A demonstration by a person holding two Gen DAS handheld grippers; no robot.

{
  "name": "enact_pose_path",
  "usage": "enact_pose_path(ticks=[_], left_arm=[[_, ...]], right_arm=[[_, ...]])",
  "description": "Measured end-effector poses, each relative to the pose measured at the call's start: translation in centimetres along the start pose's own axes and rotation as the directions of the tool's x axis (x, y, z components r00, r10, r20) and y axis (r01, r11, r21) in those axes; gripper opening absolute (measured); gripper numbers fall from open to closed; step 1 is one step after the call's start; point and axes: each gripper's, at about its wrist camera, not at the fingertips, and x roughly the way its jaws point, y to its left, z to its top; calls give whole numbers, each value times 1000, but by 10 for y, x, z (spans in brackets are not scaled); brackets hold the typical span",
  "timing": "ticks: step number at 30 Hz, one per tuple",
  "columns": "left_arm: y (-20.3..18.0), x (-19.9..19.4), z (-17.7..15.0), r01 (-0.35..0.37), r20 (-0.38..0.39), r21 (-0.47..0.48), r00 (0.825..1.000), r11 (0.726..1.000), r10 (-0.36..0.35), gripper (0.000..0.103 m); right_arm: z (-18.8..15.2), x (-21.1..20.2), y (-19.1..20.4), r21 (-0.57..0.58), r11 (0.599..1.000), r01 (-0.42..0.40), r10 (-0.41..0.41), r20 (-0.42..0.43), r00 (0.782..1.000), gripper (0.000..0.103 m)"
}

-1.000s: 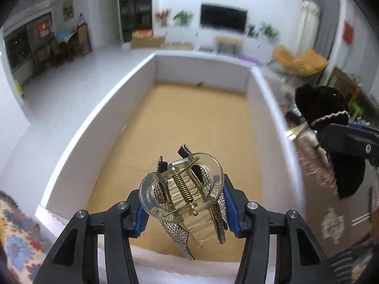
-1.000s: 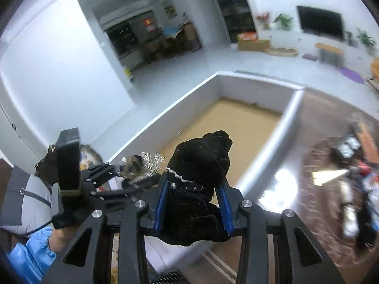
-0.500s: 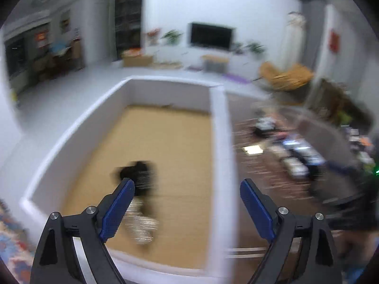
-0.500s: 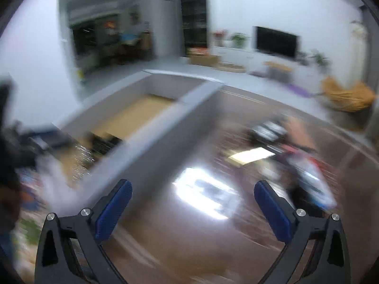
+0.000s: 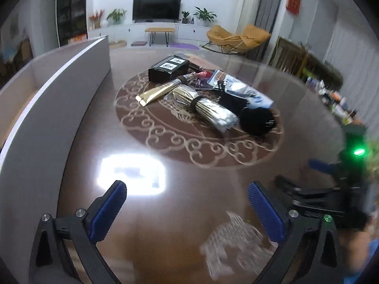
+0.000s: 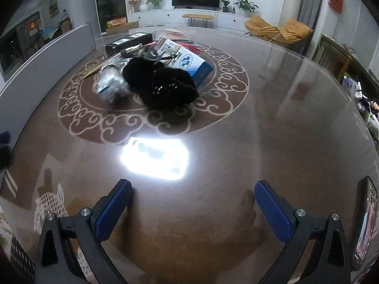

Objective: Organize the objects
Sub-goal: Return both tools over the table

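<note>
With both sets of jaws spread wide and nothing between them, left gripper [image 5: 187, 203] just finished opening, right gripper [image 6: 193, 202] already released. Object pile sits well ahead of both: foil bundle [image 5: 208, 108], gold tube [image 5: 158, 91], black box [image 5: 168, 68], black fuzzy item [image 6: 163, 85], blue-white box [image 6: 189, 62]. Both tongs angle down over glossy brown table [image 6: 260, 130]. Grey bin wall [image 5: 59, 99] runs left of left tongs.

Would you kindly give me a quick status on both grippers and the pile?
Left gripper and right gripper open, empty. Pile on the brown patterned table: fluffy black item, blue-and-white box. Approach clear.
</note>
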Motion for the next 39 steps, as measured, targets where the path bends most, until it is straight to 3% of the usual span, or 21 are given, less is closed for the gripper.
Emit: enact_pose_path(ticks=[7, 14, 19, 39], left_arm=[[-4, 32, 24, -44, 18, 89, 999, 995, 43, 103], [1, 63, 26, -15, -46, 64, 999, 998, 18, 103], [-7, 70, 25, -41, -59, 109, 997, 993, 48, 103], [-6, 70, 26, -38, -58, 107, 997, 994, 44, 103]], right_arm=[[17, 13, 7, 10, 999, -33, 33, 14, 999, 103], [24, 25, 9, 17, 999, -33, 33, 23, 999, 103], [24, 25, 9, 16, 999, -34, 33, 22, 999, 103], [24, 25, 9, 17, 999, -34, 33, 22, 999, 103]])
